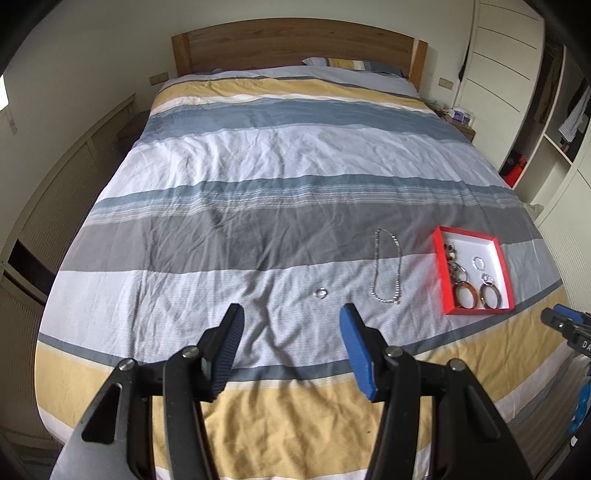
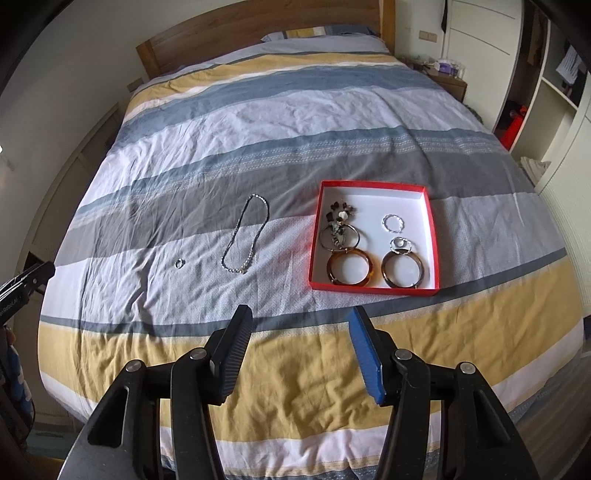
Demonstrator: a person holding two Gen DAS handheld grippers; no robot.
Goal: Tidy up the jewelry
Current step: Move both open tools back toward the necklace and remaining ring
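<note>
Both claws hang released and empty above the striped bed point(image 1: 258, 166). Just ahead of the left claw point(image 1: 291, 314) lies a small ring point(image 1: 320, 293), a silver necklace point(image 1: 388, 266) to its right; ahead-right of the right claw point(image 2: 301, 317) sits the red box point(image 2: 432, 236) holding bangles point(image 2: 349, 271)

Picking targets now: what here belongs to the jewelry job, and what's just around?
Job: necklace, small ring, both loose on the bed; red box holding bangles, hoops and rings.

Around: pillow, nightstand clutter, shelves.
</note>
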